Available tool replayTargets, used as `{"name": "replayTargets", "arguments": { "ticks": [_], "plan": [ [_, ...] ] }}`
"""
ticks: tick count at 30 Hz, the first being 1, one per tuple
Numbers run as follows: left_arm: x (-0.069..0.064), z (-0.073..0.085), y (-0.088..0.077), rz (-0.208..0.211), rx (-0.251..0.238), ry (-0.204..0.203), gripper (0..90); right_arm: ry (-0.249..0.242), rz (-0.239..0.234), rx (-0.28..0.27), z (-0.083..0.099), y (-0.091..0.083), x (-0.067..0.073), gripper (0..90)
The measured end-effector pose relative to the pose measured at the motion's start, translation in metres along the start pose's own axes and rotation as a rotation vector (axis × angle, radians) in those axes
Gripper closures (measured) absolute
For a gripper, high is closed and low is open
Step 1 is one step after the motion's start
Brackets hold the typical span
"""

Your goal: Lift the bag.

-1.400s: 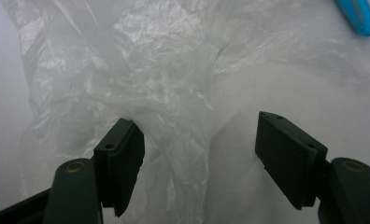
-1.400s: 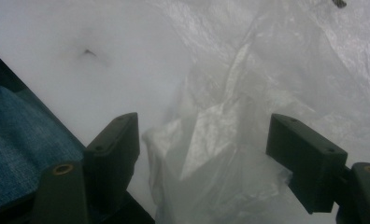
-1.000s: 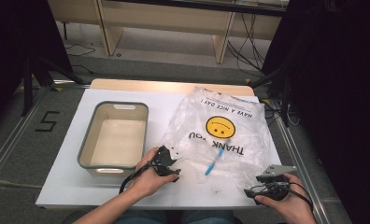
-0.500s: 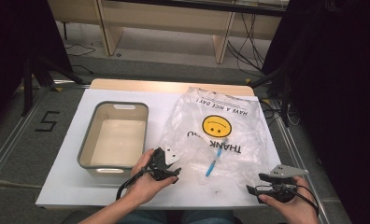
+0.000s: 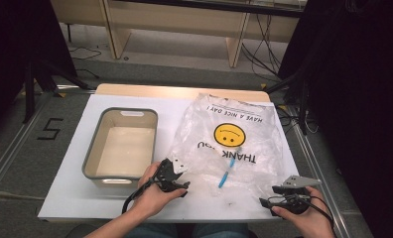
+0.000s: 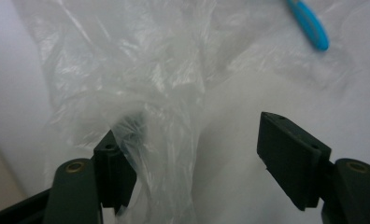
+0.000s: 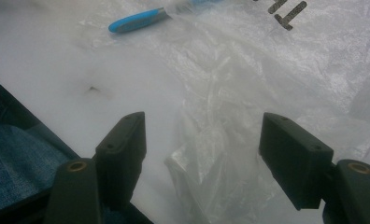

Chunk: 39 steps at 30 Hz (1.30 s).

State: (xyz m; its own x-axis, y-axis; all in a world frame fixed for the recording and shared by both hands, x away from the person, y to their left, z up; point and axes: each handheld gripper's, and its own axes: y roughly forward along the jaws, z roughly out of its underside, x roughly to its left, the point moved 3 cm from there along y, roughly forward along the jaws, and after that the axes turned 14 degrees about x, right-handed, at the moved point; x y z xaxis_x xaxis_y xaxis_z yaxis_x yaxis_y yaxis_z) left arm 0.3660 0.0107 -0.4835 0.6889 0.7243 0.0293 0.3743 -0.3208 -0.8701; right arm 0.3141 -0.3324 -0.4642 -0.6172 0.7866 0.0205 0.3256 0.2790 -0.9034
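Here a person sits at a white table (image 5: 75, 163) holding a two-jaw gripper in each hand, both aimed at the near edge of a thin, clear plastic bag (image 5: 234, 144) that lies flat and crumpled on the right half of the table, printed with a yellow smiley face (image 5: 229, 135) and a thank-you message. A blue toothbrush (image 5: 228, 171) lies inside or under the film near the bag's middle; which of the two cannot be told. To the left of the bag stands an empty grey-rimmed tub (image 5: 93, 156). The left gripper (image 5: 177, 179) is at the bag's near left corner, its jaws spread wide and just opened a little further, with a bunched fold of film rising between them and brushing one jaw but not pinched. The right gripper (image 5: 271, 202) waits at the near right corner, jaws also spread, loose film lying between them ungripped. The bag looks almost weightless, limp and slippery, likely to slide or tear if dragged, so the best hold seems to be the gathered folds along the near edge, one corner per gripper, pinched firmly through several layers
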Motion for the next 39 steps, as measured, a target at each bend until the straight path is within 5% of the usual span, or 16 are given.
{"name": "replayTargets", "arguments": {
  "ticks": [5,10,19,21,24,28,36,39],
  "plan": [
    [-0.005,0.0,-0.002,0.004,0.015,0.02,29.2,0.001,-0.003,-0.001,-0.002,0.001,0.002,33.0],
    [-0.001,0.007,-0.016,-0.071,0.037,0.01,27.3,0.011,0.007,0.008,0.001,0.001,-0.003,34.0],
    [-0.002,0.012,-0.011,-0.071,0.086,0.023,25.0,0.012,0.045,0.155,0.018,0.008,-0.017,37.5],
    [-0.004,0.012,-0.013,-0.069,0.072,0.024,25.3,0.043,0.067,0.177,0.023,0.009,-0.024,42.1],
    [-0.008,0.011,-0.017,-0.051,0.062,0.041,25.6,0.082,0.085,0.156,0.026,0.007,-0.035,63.9],
    [-0.011,0.014,-0.016,-0.033,0.072,0.043,25.5,0.089,0.067,0.147,0.025,0.006,-0.042,66.8],
    [-0.012,0.022,-0.024,-0.011,0.056,0.037,26.4,0.096,0.046,0.17,0.026,0.011,-0.046,87.5],
    [-0.009,0.026,-0.025,-0.008,0.051,0.024,26.3,0.115,0.088,0.2,0.027,0.007,-0.05,89.2]
  ]
}}
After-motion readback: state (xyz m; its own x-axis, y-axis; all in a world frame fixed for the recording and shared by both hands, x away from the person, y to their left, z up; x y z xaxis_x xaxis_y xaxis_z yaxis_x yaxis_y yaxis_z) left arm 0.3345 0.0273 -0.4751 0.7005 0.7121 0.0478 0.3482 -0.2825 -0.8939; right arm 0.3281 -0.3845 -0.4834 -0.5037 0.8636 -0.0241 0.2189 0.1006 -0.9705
